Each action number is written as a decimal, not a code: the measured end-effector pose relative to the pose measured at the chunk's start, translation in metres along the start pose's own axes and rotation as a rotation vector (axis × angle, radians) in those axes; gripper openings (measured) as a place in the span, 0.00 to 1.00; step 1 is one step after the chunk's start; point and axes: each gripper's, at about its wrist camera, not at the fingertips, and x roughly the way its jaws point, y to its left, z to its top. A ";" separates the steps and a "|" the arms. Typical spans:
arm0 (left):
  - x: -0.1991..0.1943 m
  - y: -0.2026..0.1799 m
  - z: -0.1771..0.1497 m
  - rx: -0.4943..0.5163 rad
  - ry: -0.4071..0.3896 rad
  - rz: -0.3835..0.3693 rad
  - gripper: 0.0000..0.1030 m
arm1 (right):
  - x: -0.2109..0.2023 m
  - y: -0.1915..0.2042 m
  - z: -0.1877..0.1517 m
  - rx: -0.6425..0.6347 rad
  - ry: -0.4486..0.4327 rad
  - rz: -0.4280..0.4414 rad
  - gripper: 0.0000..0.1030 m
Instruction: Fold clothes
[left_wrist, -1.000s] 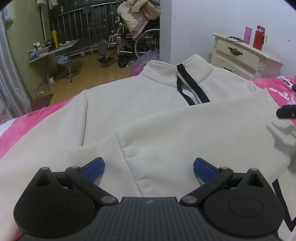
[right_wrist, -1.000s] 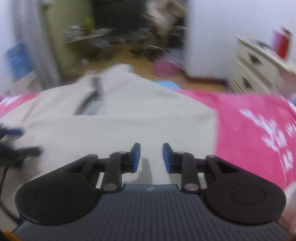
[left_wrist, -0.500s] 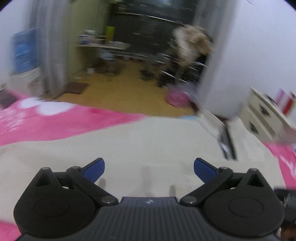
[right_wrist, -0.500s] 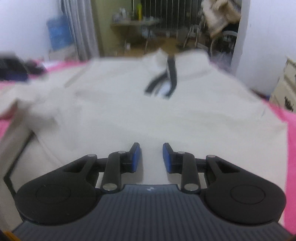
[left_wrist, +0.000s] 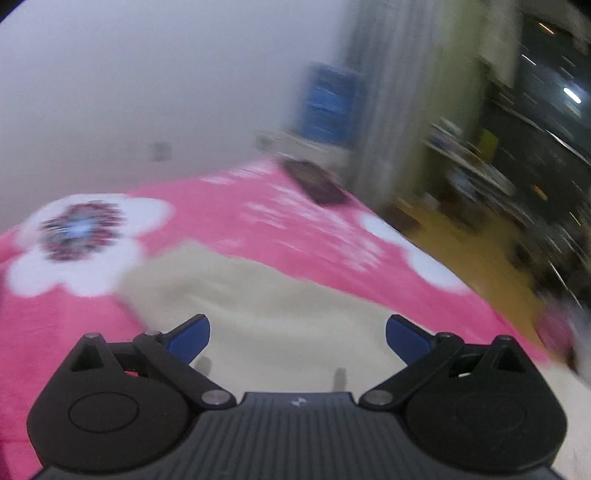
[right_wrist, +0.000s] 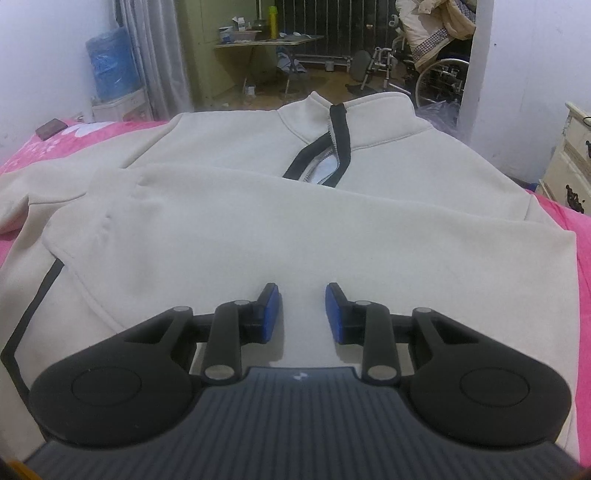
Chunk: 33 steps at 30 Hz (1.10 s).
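Cream fleece zip-neck pullover (right_wrist: 295, 221) lies flat on the pink flowered blanket (left_wrist: 258, 229), one sleeve folded across; left gripper (left_wrist: 297, 339), wide open and empty, has swung toward the other sleeve; right gripper (right_wrist: 302, 314) hovers part-open, empty.

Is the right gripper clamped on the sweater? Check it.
No: the right gripper hangs over the cream sweater with a clear gap and no fabric between its blue pads.

No readable text, labels or numbers anywhere; white markings on the pink bedspread (left_wrist: 280, 236) are too blurred.
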 end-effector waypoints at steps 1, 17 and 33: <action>0.002 0.008 0.004 -0.025 -0.004 0.027 0.99 | 0.000 0.000 0.000 0.000 0.000 -0.001 0.27; 0.052 0.071 -0.011 -0.268 0.142 0.098 0.79 | -0.001 0.001 -0.001 0.001 -0.004 -0.011 0.27; 0.000 0.020 -0.002 0.003 -0.114 -0.065 0.13 | -0.001 0.002 -0.001 0.000 -0.007 -0.014 0.27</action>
